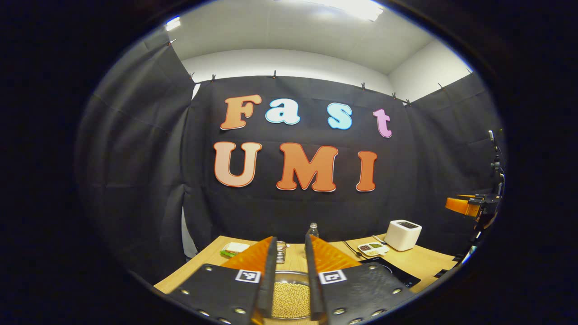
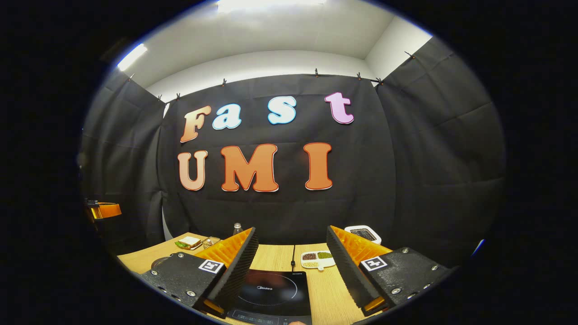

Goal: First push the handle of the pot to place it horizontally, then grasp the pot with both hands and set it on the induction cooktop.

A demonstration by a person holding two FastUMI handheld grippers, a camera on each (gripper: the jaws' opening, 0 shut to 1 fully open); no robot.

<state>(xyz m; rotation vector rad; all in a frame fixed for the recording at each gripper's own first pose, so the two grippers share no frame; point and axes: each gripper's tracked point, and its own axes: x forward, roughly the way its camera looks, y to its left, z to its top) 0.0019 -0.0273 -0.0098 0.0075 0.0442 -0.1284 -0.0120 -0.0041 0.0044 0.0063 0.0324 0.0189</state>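
Beans fill the pot (image 1: 291, 295) that sits on the wooden table (image 1: 420, 259) under my left tongs (image 1: 291, 271), whose fingers stand a narrow gap apart, gripping nothing. The cooktop (image 1: 393, 271) lies just to the pot's right. My right tongs (image 2: 291, 266) hang wide open above that cooktop (image 2: 273, 291). Farther back stand a bottle (image 1: 313, 229), a white box (image 1: 403, 234), a small divided dish (image 2: 317, 259) and a sandwich (image 2: 189, 243).

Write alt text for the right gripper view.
The open right hand-held gripper hovers over a black induction cooktop on a wooden table. Behind it sit a small divided dish of beans, a white box-shaped appliance, a sandwich and a bottle.
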